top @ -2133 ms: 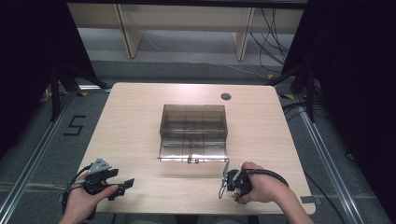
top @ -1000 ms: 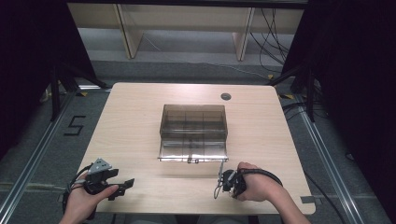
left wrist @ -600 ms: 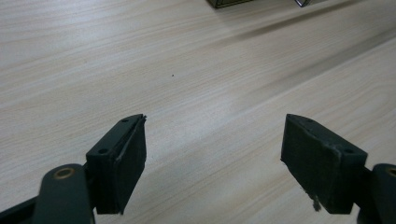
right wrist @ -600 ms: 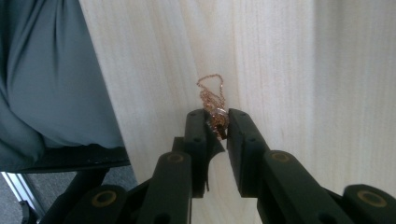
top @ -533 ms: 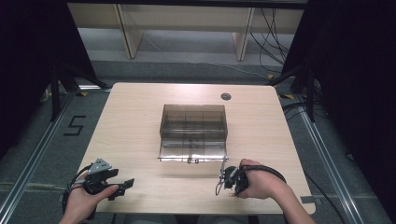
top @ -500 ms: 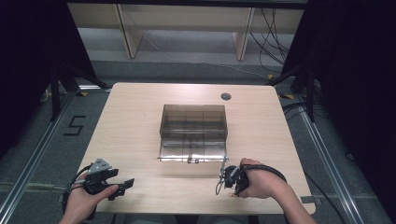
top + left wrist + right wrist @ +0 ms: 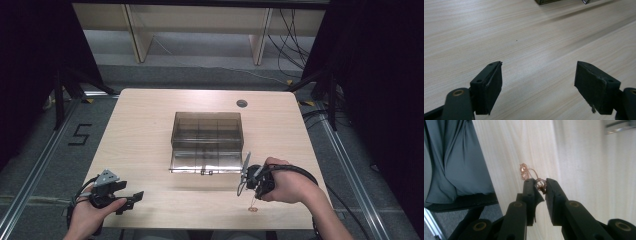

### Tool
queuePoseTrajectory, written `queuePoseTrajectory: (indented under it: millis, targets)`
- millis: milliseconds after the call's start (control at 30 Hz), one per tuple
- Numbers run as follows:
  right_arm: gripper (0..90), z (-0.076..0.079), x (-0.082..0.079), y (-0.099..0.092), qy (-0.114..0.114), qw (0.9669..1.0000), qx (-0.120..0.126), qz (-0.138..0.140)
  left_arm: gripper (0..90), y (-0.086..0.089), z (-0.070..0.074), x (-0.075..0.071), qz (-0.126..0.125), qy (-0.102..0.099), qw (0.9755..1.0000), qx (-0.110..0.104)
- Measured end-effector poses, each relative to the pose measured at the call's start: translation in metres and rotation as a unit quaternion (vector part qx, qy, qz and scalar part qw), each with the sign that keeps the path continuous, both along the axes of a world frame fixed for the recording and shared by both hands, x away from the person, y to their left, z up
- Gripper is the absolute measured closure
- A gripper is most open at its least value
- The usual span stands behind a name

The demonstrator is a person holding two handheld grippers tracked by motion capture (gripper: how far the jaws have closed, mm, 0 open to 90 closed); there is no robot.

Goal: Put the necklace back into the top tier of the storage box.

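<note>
A: We note the right gripper (image 7: 539, 185) clamped on a thin coppery wire chain (image 7: 526, 172), curled and dangling above the pale wood-grain table (image 7: 150, 130).

B: We see the left gripper (image 7: 537, 82) with matte black jaws apart, over bare tabletop.

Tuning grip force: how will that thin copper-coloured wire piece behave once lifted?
Likely very light and bendy: the wire piece is thin looped strands. It may dangle, since a strand hangs below the right hand-held gripper. It could slip: little wire sits between the pads.
</note>
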State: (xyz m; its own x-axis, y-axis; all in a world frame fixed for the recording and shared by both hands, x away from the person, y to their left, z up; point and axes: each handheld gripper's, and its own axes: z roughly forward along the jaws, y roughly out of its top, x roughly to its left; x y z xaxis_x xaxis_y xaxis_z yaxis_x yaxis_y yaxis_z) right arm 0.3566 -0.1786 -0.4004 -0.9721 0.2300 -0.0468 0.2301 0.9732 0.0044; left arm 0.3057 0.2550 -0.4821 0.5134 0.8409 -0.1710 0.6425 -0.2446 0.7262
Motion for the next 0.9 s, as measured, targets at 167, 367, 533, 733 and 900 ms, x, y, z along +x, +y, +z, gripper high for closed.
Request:
queuePoseTrajectory:
  millis: [167,367,533,733,900]
  targets:
    - [78.9,0.013,-0.001,-0.008,-0.013,0.9995,0.026,-0.015,22.2,0.0,0.0,0.0,-0.002,-0.001,1.0,0.004]
    - [78.9,0.025,-0.004,-0.018,-0.033,0.9972,0.056,-0.037,22.2,-0.001,-0.001,0.0,0.004,-0.005,1.0,-0.001]
    - [79.0,0.029,-0.007,-0.024,-0.036,0.9942,0.088,-0.05,22.2,0.0,0.0,0.0,0.0,0.001,1.0,0.001]
    - [79.0,0.03,-0.011,-0.035,-0.072,0.9866,0.13,-0.067,22.2,0.0,0.0,0.0,0.001,0.001,1.0,0.001]
    - [79.0,0.036,-0.014,-0.047,-0.102,0.9751,0.175,-0.089,22.2,-0.001,-0.001,0.0,0.005,-0.004,1.0,-0.002]
